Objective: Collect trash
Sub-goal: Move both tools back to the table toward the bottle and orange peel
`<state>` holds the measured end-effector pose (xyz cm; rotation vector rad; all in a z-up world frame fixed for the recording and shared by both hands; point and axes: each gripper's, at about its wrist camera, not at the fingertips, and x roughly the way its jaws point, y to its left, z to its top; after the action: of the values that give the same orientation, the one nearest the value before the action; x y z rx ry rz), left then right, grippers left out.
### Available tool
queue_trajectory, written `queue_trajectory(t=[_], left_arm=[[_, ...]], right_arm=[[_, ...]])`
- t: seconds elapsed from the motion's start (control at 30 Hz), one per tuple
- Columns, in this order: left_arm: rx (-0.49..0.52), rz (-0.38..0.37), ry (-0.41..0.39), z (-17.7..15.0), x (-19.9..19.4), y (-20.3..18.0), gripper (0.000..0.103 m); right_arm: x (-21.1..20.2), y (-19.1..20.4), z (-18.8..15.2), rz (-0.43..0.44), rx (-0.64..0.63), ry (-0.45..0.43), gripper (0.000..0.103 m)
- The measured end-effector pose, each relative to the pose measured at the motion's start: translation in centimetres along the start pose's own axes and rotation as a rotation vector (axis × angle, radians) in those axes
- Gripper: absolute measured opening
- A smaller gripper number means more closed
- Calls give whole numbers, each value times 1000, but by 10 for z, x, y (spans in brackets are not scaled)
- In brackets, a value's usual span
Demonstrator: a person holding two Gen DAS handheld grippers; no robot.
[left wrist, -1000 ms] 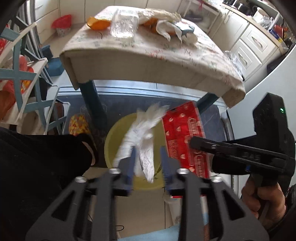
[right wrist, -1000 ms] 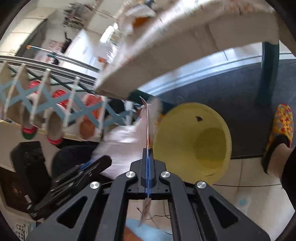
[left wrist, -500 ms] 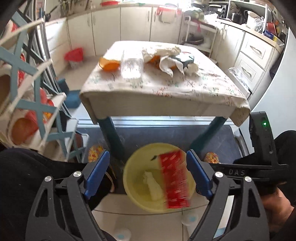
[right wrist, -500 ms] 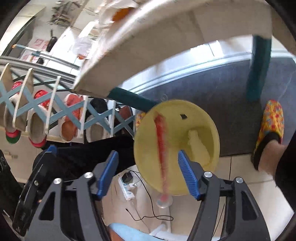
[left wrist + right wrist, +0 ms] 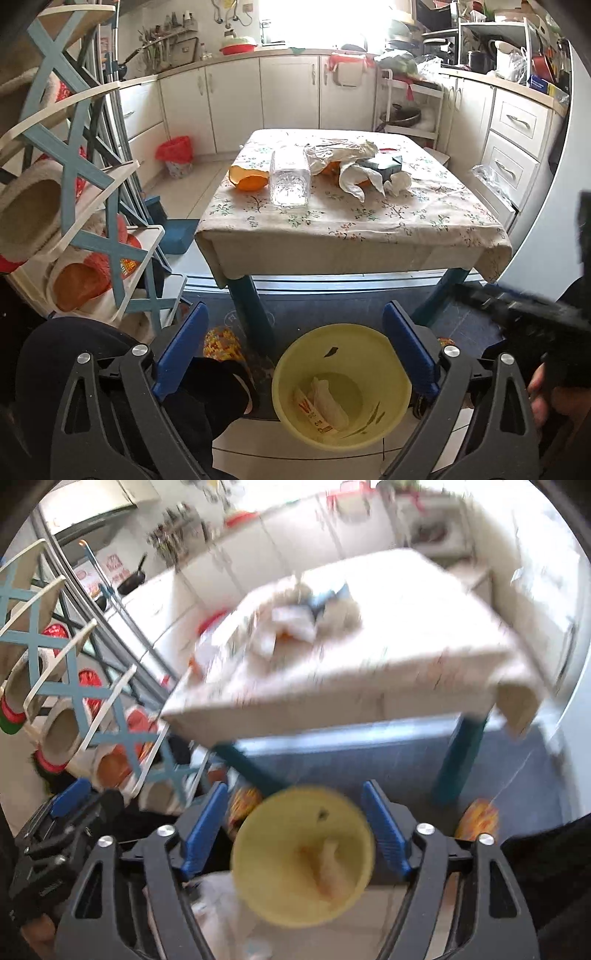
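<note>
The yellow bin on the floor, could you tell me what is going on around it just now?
A person with a gripper in each hand is collecting trash. The yellow bin on the floor in front of the table holds a red wrapper and a white crumpled plastic piece. The left gripper and right gripper are both above it with jaws opening and nothing between them. More litter lies on the table.

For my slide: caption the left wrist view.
Left gripper opening, empty, above yellow bin holding dropped wrapper and tissue.
</note>
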<state>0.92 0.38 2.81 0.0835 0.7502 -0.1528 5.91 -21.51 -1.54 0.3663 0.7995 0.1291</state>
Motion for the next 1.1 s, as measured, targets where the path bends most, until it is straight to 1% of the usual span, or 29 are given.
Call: queue_trajectory(t=[0.1, 0.2, 0.47, 0.57, 0.87, 1.1], left_arm=[[-3, 9, -8, 0, -1, 1, 92], [-8, 16, -19, 0, -2, 2, 92], [-19, 30, -37, 1, -3, 4, 92], [-36, 36, -45, 2, -4, 7, 92], [-88, 42, -48, 5, -3, 18, 92], [-145, 36, -82, 33, -8, 49, 92]], right_arm=[[-14, 4, 3, -30, -29, -88, 76], [-22, 10, 4, -46, -60, -143, 77], [-30, 21, 5, -51, -118, -185, 78], [-31, 22, 5, -49, -127, -192, 78], [-30, 26, 4, -34, -135, -176, 79], [-24, 35, 4, -2, -140, -146, 82]])
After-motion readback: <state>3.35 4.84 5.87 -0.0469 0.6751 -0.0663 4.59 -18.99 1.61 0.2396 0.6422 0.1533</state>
